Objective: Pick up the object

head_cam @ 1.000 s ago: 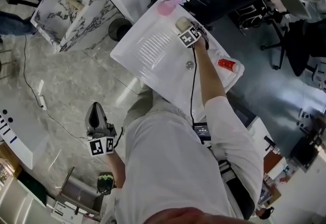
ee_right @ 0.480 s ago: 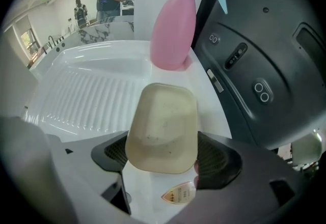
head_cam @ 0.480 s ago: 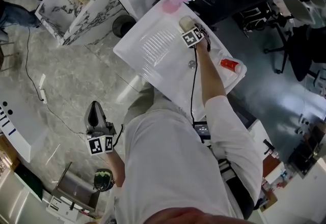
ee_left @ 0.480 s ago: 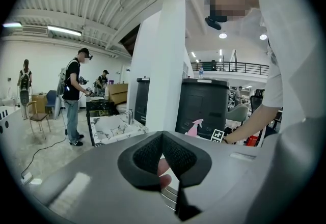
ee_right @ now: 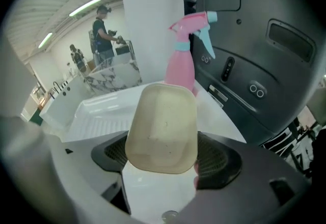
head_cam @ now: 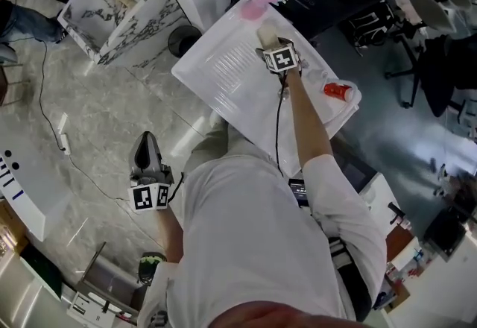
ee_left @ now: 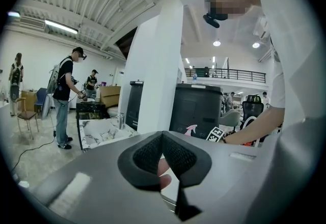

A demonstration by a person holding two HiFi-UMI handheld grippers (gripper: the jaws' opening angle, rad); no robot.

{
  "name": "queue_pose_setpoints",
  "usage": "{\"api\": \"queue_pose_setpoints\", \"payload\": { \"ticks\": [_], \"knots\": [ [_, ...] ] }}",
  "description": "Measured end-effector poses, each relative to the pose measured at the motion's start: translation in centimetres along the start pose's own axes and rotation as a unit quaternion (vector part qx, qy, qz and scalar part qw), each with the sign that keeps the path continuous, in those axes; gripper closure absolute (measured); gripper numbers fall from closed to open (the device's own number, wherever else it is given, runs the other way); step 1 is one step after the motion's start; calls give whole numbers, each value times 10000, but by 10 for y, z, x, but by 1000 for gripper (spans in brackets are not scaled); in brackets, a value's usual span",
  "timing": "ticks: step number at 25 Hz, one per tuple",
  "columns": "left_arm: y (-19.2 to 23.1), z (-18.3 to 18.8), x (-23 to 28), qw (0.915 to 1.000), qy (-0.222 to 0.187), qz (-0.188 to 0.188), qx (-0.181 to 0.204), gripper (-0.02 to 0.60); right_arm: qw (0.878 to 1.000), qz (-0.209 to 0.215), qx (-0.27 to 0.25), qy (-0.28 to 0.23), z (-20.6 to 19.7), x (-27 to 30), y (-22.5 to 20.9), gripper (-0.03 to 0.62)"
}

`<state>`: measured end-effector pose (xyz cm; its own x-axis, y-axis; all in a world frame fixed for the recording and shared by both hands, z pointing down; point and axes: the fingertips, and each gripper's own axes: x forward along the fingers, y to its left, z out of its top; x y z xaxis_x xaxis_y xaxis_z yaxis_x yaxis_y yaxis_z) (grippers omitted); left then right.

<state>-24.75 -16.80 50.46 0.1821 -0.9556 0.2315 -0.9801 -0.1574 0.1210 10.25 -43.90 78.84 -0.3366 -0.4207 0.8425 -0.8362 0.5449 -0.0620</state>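
Right claw (ee_right: 163,161) clamped wide on a cream rounded-rectangular plastic dish (ee_right: 162,126), over the white ridged plastic surface (head_cam: 223,73), pink plastic spray bottle (ee_right: 182,62) just behind, left claw (ee_left: 162,141) pressed together, empty.

There is one beige rounded-rectangular bar (ee_right: 162,129), one pink plastic spray bottle with a pale blue trigger (ee_right: 182,65), one small red tube-like item (head_cam: 337,91) and one white moulded plastic tray (head_cam: 223,73). Two grey hand-held grippers are in view, the left gripper (ee_left: 162,154) and the right gripper (ee_right: 165,159), each carrying one marker cube. Around them are one marble-patterned washbasin unit (head_cam: 112,2), one round black bin (head_cam: 182,39) and at least three standing people (ee_left: 63,95) in the hall behind.
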Motion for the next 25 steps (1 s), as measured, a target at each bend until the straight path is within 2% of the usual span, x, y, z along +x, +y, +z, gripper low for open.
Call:
{"api": "queue_pose_setpoints", "payload": {
  "ticks": [7,13,25],
  "knots": [
    [-14,13,28,9980,-202,-587,134,581,9908,544,598,-1082,40,-63,51,206],
    [-29,31,46,9938,-369,-1007,300,580,9763,841,780,-1835,66,-114,85,206],
    [-48,56,61,9861,-657,-1469,416,581,9394,1202,489,-3173,127,-217,136,206]
  ]
}}
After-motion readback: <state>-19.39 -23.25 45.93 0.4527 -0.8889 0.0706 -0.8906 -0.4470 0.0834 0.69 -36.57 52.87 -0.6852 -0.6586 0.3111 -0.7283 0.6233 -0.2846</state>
